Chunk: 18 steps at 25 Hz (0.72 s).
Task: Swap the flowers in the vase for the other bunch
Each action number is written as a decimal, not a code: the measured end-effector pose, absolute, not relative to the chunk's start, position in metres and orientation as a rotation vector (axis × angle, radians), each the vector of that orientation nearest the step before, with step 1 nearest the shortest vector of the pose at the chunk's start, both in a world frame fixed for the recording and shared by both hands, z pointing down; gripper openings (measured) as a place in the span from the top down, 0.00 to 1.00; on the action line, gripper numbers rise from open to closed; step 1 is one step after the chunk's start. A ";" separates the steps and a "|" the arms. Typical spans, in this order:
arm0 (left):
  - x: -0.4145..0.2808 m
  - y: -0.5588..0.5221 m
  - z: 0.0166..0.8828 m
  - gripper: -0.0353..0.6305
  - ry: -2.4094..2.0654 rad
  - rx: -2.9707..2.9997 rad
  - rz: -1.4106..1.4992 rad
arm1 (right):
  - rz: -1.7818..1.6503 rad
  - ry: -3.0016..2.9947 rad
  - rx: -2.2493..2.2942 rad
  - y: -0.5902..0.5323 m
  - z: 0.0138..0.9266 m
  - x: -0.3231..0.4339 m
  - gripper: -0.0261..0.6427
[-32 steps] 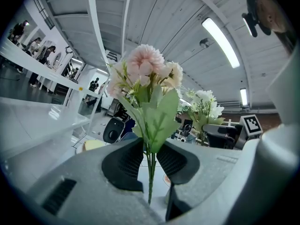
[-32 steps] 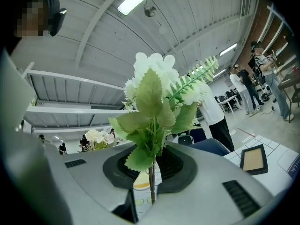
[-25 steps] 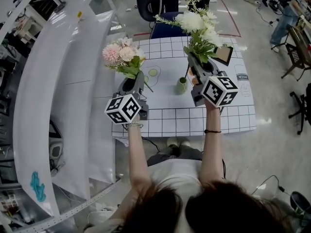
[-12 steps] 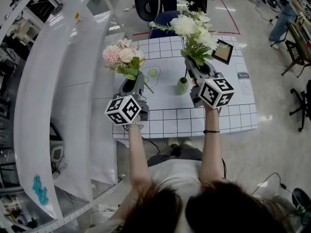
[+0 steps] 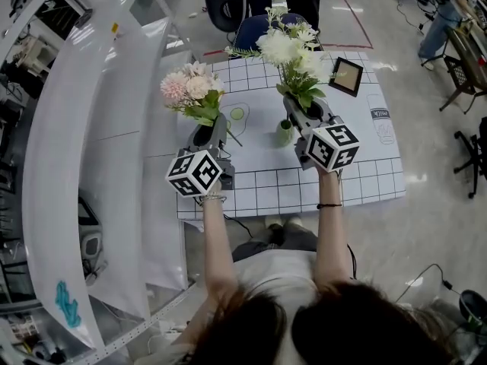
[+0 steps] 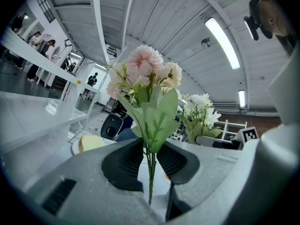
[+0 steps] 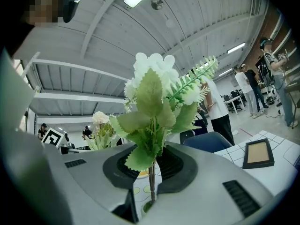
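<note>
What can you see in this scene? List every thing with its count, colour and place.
table: one, white with grid lines, before the person
pink flower bunch: one, pink and cream, raised at left
white flower bunch: one, white with green leaves, raised at right
vase: one, green, on the table
picture frame: one, dark, table's far right
chair: one, blue, beyond the table
left tool: one, grey, shut on the pink flower bunch
right tool: one, grey, shut on the white flower bunch
</note>
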<state>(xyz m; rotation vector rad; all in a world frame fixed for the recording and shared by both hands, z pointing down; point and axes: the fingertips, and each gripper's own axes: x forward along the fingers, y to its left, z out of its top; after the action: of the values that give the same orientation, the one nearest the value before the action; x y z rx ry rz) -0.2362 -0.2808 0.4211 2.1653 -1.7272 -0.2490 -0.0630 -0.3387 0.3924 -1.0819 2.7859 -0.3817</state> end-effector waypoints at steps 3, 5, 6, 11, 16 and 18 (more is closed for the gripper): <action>-0.236 -0.280 0.423 0.82 -1.721 2.164 -0.248 | -0.382 2.800 -1.098 -0.337 0.399 -0.063 0.87; -0.237 -0.279 0.424 0.82 -1.719 2.163 -0.250 | -0.375 2.807 -1.107 -0.336 0.402 -0.063 0.87; -0.237 -0.279 0.424 0.82 -1.718 2.162 -0.253 | -0.373 2.807 -1.110 -0.335 0.404 -0.063 0.87; -0.238 -0.278 0.426 0.82 -1.710 2.160 -0.256 | -0.367 2.808 -1.120 -0.332 0.412 -0.062 0.87; -0.239 -0.278 0.429 0.82 -1.710 2.155 -0.254 | -0.353 2.823 -1.121 -0.329 0.420 -0.064 0.87; -0.239 -0.277 0.430 0.82 -1.708 2.154 -0.256 | -0.354 2.827 -1.126 -0.327 0.424 -0.064 0.87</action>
<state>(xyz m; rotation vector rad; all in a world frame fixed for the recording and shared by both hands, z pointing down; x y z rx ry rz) -0.2392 -0.2774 0.4301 2.1539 -1.7084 -0.2555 -0.0640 -0.3272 0.4238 -1.1259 2.8267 -0.3535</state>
